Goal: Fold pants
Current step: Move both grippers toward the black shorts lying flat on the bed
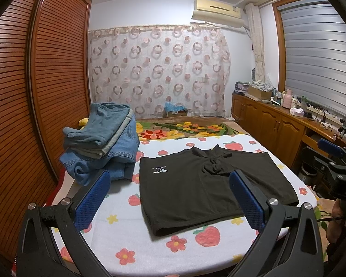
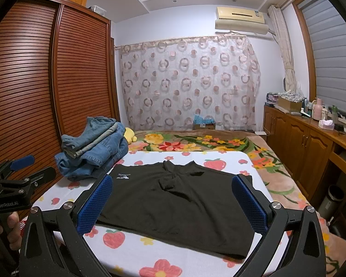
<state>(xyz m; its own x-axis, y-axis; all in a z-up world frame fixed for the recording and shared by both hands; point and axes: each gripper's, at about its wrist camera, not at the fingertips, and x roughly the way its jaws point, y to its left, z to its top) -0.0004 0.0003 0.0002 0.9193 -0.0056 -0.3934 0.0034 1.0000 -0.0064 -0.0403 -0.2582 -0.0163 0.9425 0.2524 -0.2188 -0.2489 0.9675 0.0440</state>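
Note:
Black pants [image 1: 196, 191] lie spread flat on a white sheet printed with strawberries and flowers [image 1: 117, 219]. They carry a small white logo [image 1: 159, 169] on the left part and a wrinkled bunch in the middle. My left gripper [image 1: 169, 177] hovers open over their near left part, blue pads wide apart and holding nothing. In the right wrist view the pants [image 2: 184, 203] fill the middle, and my right gripper [image 2: 172, 180] stands open above them, also holding nothing. Each gripper shows at the edge of the other's view, hand-held: the right gripper [image 1: 334, 159] and the left gripper [image 2: 32, 168].
A stack of folded jeans [image 1: 101, 143] sits on the sheet's back left corner, close to the pants. A slatted wooden wardrobe [image 1: 34, 92] runs along the left. A floral blanket [image 1: 173, 129] lies beyond the sheet. Wooden cabinets [image 1: 272, 124] and a bin [image 1: 308, 173] stand at the right.

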